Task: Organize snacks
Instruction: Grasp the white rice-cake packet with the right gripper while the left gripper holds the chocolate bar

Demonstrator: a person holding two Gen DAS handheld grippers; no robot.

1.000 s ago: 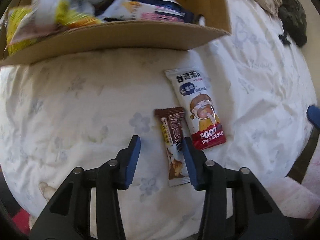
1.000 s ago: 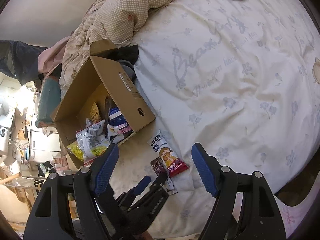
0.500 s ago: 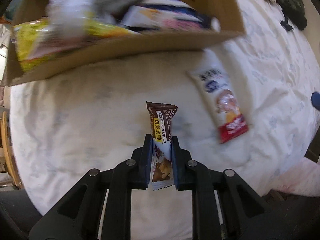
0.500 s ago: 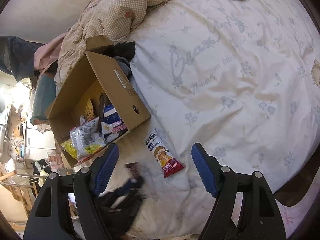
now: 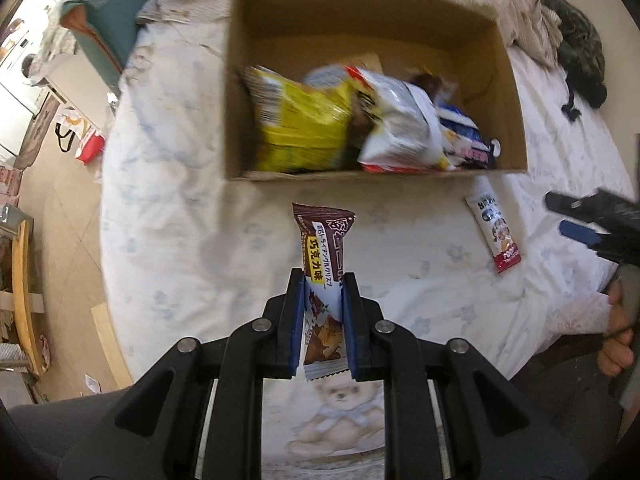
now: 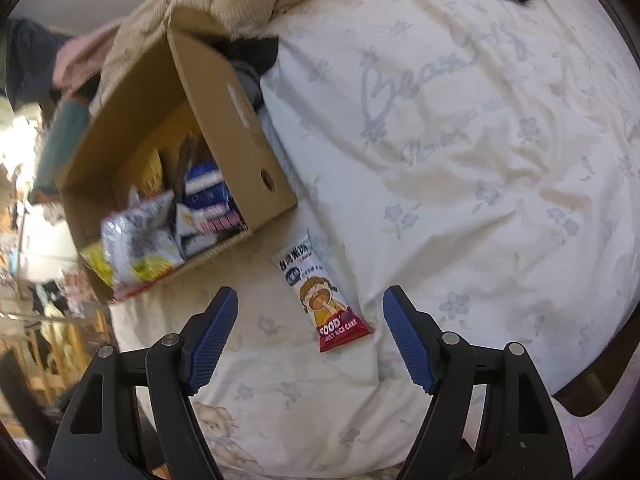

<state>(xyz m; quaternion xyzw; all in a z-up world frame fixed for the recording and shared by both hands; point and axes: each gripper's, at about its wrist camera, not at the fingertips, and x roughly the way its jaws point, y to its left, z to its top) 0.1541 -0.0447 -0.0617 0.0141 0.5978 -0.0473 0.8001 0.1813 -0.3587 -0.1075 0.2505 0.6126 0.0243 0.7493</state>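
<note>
Chocolate bar (image 5: 322, 264) pinched upright by left hand-held gripper (image 5: 322, 322), raised over bed (image 5: 168, 216) for drop into cardboard box (image 5: 514, 92). Right hand-held gripper (image 6: 310, 338) spread around rice cake packet (image 6: 320, 300), lying on bed beside box, presumably for next grasp.

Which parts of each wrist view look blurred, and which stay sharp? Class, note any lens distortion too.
Left wrist view: the snack bags in the cardboard box are smeared, while the chocolate bar in the left gripper is crisp. Right wrist view: the box and its contents are blurred, the rice cake packet readable between the open right gripper fingers. Both bow at the edges.
</note>
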